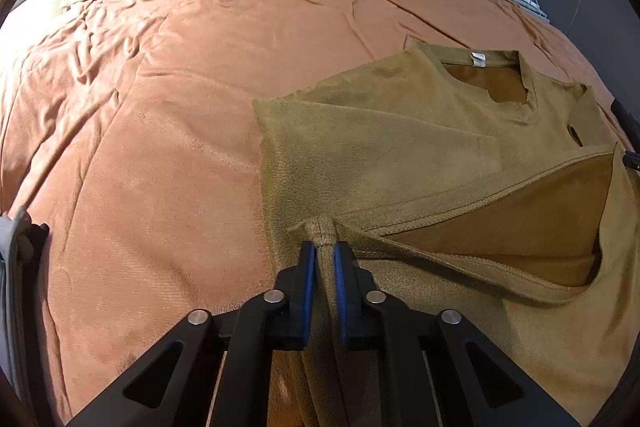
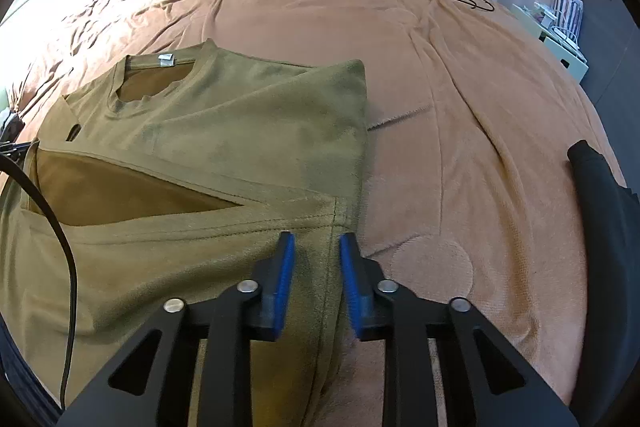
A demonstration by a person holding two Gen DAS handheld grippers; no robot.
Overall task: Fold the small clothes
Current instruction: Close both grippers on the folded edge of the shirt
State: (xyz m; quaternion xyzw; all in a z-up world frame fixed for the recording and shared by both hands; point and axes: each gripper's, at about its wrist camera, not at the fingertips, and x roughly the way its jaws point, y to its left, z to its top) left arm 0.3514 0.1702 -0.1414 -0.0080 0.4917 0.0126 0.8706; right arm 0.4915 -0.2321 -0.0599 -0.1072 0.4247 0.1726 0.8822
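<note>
A: Where is the olive shirt (image 1: 400, 147)?
B: Flat on the orange blanket (image 1: 160, 107), sides folded in.
A: The left gripper (image 1: 325, 253)?
B: Nearly closed, pinching the hem corner.
A: The right gripper (image 2: 316, 245)?
B: Narrowly parted around the other hem corner; whether it presses, I cannot tell.

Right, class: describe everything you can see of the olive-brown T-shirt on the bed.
The olive-brown soft-knit T-shirt lies on the orange bedspread, both sides folded inward. Its round neckline, with a white label, faces the far end. The stitched bottom hem gapes, showing a darker inside. The left tool pinches one bottom corner; the right tool straddles the other, with fabric between its blue pads.
</note>
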